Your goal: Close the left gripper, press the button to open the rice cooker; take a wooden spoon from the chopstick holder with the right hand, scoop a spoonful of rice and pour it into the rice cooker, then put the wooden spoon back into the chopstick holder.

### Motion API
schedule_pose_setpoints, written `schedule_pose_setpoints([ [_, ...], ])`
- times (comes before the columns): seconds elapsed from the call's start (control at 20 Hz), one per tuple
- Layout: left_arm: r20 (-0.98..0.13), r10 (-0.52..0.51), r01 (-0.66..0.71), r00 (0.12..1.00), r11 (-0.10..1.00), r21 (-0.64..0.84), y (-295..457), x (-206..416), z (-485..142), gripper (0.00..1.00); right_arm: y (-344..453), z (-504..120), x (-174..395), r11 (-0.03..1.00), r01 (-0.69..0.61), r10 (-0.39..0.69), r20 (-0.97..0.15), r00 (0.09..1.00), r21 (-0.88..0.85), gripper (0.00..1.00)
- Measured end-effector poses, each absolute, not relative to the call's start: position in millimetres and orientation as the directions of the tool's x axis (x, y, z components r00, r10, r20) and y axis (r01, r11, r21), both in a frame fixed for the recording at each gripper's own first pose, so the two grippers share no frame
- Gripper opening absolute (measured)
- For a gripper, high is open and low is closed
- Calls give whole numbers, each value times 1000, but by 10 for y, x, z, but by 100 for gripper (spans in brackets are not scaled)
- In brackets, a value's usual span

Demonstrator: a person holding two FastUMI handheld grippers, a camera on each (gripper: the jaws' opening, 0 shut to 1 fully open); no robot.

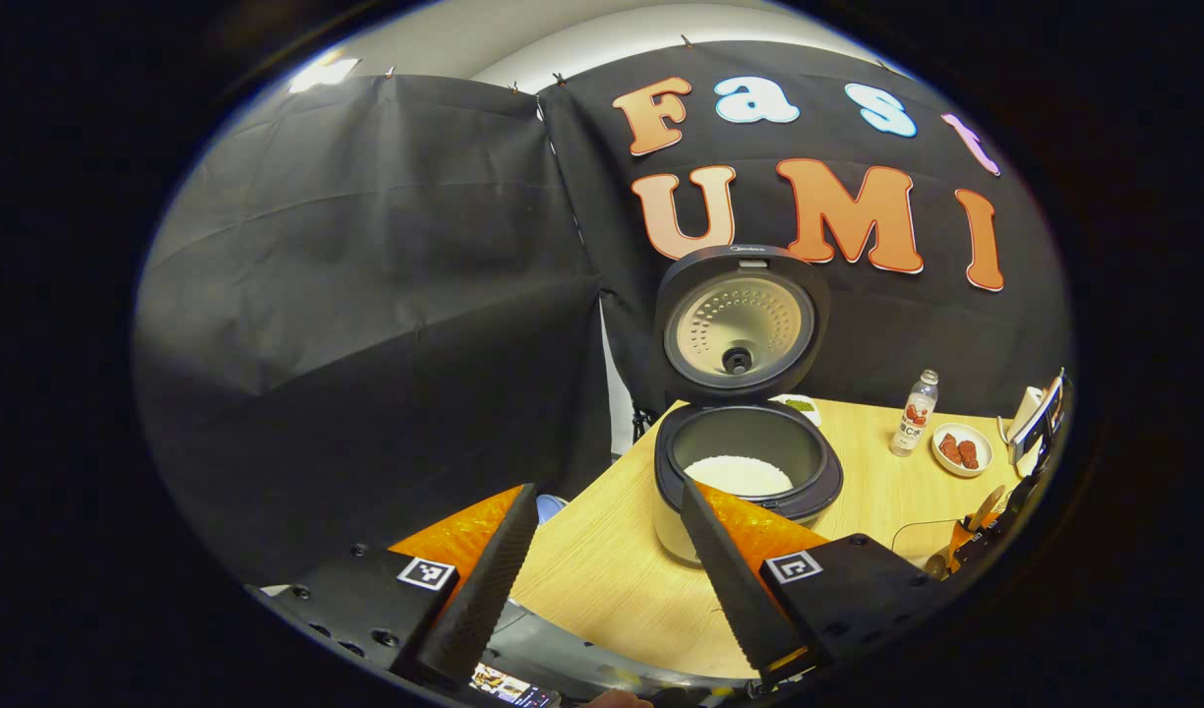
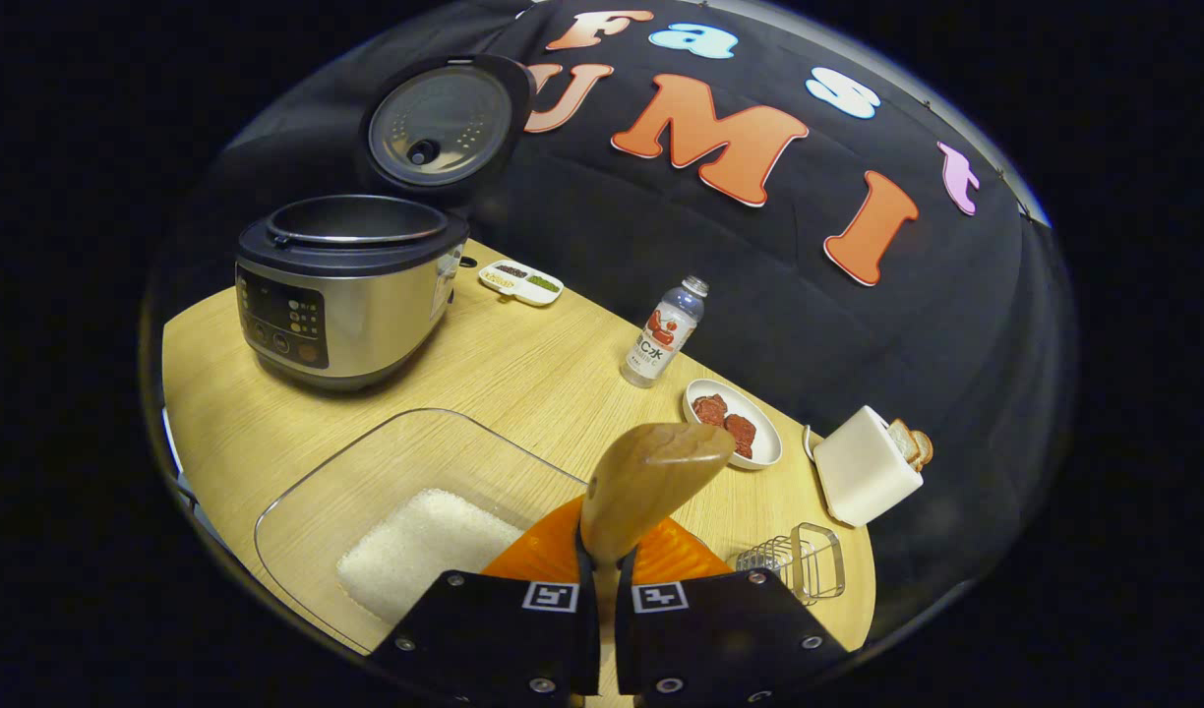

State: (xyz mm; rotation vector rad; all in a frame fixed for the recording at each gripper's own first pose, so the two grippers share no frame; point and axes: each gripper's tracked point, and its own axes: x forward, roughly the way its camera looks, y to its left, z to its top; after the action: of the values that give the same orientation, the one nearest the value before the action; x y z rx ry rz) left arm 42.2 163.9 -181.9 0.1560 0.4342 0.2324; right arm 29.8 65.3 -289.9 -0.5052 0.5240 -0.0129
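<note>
Wooden spoon (image 2: 651,482) sits clamped between your right gripper (image 2: 602,580) jaws, bowl sticking up ahead, rice cooker (image 1: 745,462) open just beyond your left gripper (image 1: 607,560) jaws, which stand apart.

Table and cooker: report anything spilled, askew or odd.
Nothing stands out. The rice cooker stands upright with its lid open, rice inside; no grains lie on the table. The wooden spoon sits straight in the right gripper.
</note>
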Motion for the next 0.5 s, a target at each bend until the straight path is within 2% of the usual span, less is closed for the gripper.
schedule_pose_setpoints([
  [0.05,-398,258,-191,881,961,199,1649,435,-1823,94,685,-2905,306,870,-121,-137,-471,872,-477,6],
  [0.1,-399,262,-196,879,960,200,1667,447,-1826,99,713,-2914,308,870,-124,-134,-469,873,-478,6],
  [0.3,-403,277,-214,872,957,196,1743,481,-1858,99,839,-2948,300,895,-124,-114,-489,865,-428,6],
  [0.5,-419,284,-221,862,956,194,1781,514,-1928,99,1013,-2941,354,950,-117,-57,-532,845,-288,6],
])
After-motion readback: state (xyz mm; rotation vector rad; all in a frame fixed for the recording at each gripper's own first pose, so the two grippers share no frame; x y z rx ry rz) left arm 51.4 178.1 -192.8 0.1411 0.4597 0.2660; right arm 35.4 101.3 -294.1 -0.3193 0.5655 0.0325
